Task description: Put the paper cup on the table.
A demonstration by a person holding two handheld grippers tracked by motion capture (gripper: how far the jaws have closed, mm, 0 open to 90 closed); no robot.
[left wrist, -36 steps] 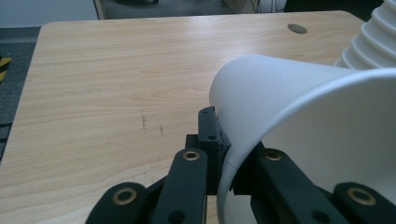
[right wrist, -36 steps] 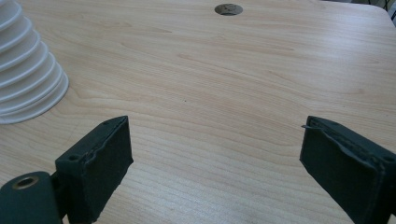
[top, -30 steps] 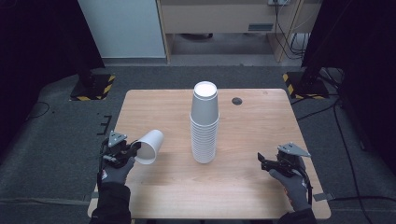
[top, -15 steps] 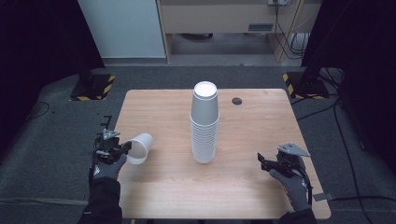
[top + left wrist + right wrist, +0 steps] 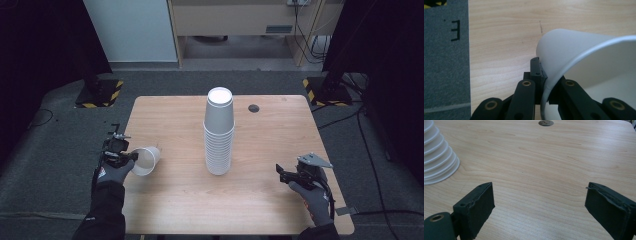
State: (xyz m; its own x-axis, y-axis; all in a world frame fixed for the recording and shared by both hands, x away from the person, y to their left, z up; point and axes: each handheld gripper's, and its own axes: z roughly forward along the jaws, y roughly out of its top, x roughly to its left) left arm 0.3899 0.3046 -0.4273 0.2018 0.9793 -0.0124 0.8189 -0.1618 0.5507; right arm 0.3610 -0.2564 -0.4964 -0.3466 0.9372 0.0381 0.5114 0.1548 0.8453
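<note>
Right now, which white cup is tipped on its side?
The single cup clamped by its rim in the left hand-held gripper; the rest stand nested upside down in the central stack.

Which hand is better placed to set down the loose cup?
Left: the left gripper already pinches the cup rim. The right gripper is open, empty, across the stack.

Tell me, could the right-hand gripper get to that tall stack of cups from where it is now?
Probably yes. The right gripper has its jaws wide open and holds nothing, and only bare wooden table lies between it and the stack of paper cups. The left gripper, holding a single paper cup, is on the far side.
</note>
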